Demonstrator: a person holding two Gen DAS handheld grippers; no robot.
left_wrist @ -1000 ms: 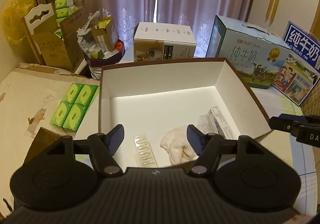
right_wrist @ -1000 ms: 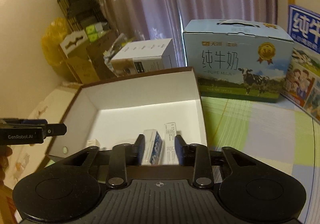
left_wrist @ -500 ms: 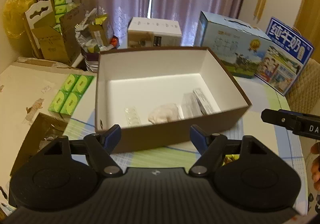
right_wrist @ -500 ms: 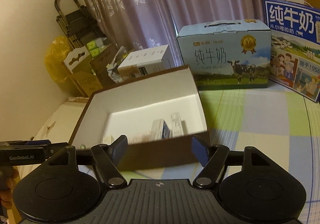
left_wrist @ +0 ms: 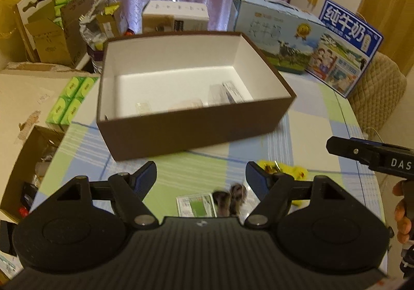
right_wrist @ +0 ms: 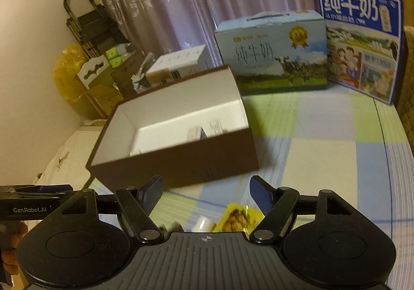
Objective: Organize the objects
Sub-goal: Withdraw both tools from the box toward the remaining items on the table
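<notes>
A brown box [left_wrist: 196,129] with a white inside stands on the checked tablecloth. It holds small cartons [left_wrist: 230,92], a white cloth [left_wrist: 186,105] and a blister strip [left_wrist: 143,106]. My left gripper [left_wrist: 201,173] hangs open and empty in front of the box's near wall. Below it lie a green-and-white packet [left_wrist: 196,206], a dark furry item [left_wrist: 233,196] and a yellow packet [left_wrist: 297,171]. My right gripper [right_wrist: 207,186] is open and empty too, short of the box [right_wrist: 181,168] and over the yellow packet [right_wrist: 238,220]. Each gripper shows at the edge of the other's view.
Two blue milk cartons [left_wrist: 279,39] [left_wrist: 346,49] and a white carton [left_wrist: 176,15] stand behind the box. Green tissue packs [left_wrist: 72,98] and open cardboard boxes [left_wrist: 51,39] crowd the left. A quilted chair back [left_wrist: 377,90] is at the right edge.
Both grippers have drawn back out of the box toward the near table edge. The right gripper opened and left the small blue-and-white carton in the box. The left jaws widened slightly.
</notes>
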